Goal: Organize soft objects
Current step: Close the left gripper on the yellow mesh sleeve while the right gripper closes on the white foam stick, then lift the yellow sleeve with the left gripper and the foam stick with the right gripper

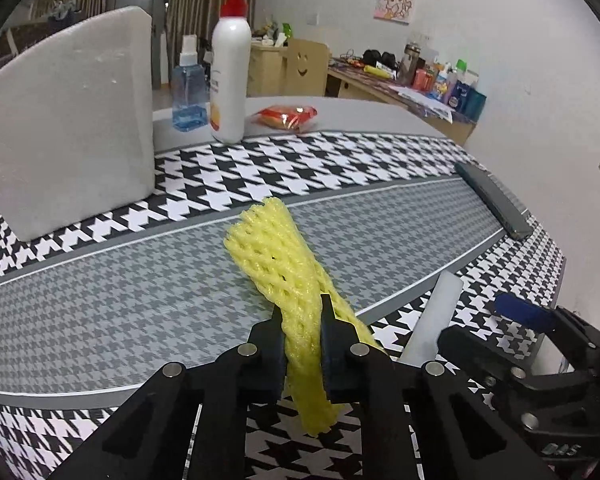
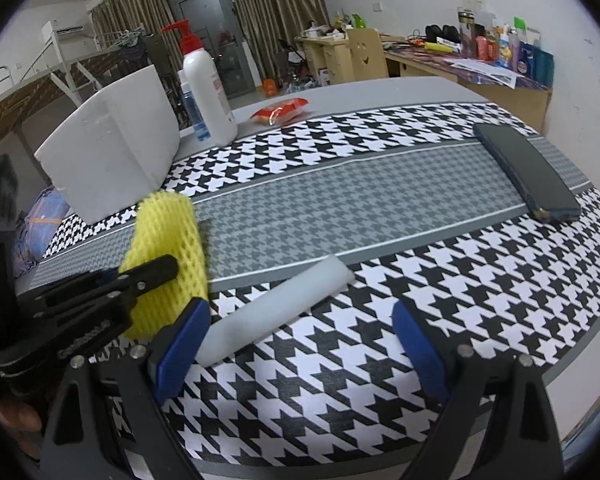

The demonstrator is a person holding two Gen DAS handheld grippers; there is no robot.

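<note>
Far left, on the tabletop near its left edge: white foam block, upright, stiff-looking yet surely light; best taken across its thin edge, broad faces too wide for any jaws. Just beside it toward the far edge: blue spray bottle and white pump bottle, hard goods, likely none of the sorting. Beyond them a red snack packet, crinkly, probably slippery.

Toward the middle, near the front edge: yellow foam net sleeve, pinched low on its length by the left tongs, clenched on it, mesh visibly squeezed narrow between the pads. Featherweight, springy, no risk of breakage; grip near one end leaves the long free part to flop and swing, so a hold nearer mid-length looks steadier.

Right of that, lying flat by the front edge: white foam tube, soft, round, prone to rolling; best seized across its middle. Right tongs released, blue pads spread wide, tube's near end beside the left pad, nothing grasped.

Far right edge: dark phone, rigid.
</note>
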